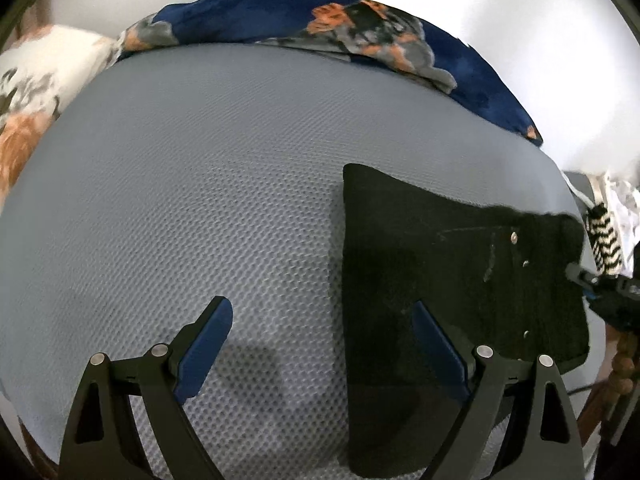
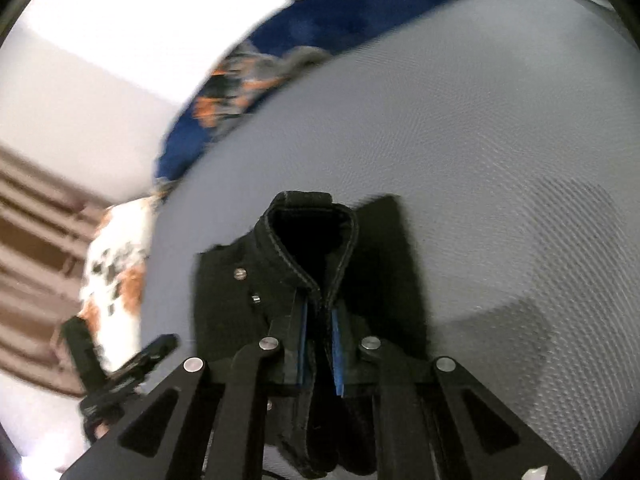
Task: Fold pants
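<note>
Black pants (image 1: 448, 264) lie folded on a grey mesh mattress (image 1: 200, 200), right of centre in the left wrist view, with metal rivets showing. My left gripper (image 1: 320, 320) is open and empty, held just above the mattress; its right finger hangs over the pants' left edge. In the right wrist view my right gripper (image 2: 319, 320) is shut on the pants' waistband (image 2: 312, 232), which bunches up between the blue pads. The right gripper also shows at the pants' far right edge in the left wrist view (image 1: 580, 276).
A navy blanket with orange and grey print (image 1: 360, 28) lies along the mattress's far edge. A white and orange patterned pillow (image 1: 36, 92) is at the left. A black-and-white striped item (image 1: 604, 236) and wooden furniture stand off the right edge.
</note>
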Tool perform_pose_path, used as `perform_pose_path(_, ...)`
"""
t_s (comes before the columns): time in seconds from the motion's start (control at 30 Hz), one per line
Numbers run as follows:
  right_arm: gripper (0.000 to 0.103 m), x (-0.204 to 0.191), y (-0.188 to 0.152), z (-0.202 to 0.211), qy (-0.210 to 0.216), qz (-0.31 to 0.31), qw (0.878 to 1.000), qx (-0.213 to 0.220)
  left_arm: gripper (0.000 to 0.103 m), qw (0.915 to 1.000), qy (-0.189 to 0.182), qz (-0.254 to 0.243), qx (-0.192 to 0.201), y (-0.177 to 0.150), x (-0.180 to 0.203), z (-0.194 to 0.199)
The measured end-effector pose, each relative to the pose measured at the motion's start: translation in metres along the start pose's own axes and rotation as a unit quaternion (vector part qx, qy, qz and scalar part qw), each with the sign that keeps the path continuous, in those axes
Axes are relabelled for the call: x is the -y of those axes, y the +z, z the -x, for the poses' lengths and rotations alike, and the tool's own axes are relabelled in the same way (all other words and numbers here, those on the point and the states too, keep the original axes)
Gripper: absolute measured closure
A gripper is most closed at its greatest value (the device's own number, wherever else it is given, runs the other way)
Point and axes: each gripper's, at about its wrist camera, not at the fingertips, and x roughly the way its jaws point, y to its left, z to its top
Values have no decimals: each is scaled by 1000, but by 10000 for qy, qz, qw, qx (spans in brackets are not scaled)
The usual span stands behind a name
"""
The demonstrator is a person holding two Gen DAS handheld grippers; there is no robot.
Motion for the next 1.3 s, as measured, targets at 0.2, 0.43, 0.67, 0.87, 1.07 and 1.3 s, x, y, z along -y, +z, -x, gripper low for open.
perform_pose_path(0.2,89,14,-5,-15,-297,-77,9995,11,12,9990,165,-355,-216,-3,17,-26)
perform_pose_path(0.43,73,10,-9,-17,-559,18,9984,25,12,9973,268,-492,-466,-7,21,-50)
perform_pose_path(0.67,71,17,-29,-3,-460,-107,9989,-5,12,9963,350,-592,-510,-17,24,-46)
perform_pose_path(0.87,71,13,-41,9,-554,23,9985,19,12,9957,346,-663,-540,-28,27,-39)
perform_pose_path(1.07,69,13,-48,16,-596,80,9982,15,12,9955,323,-667,-590,-41,27,-33)
perform_pose_path(1.3,66,15,-52,18,-635,99,9979,-4,12,9959,166,-591,-665,-54,25,-28)
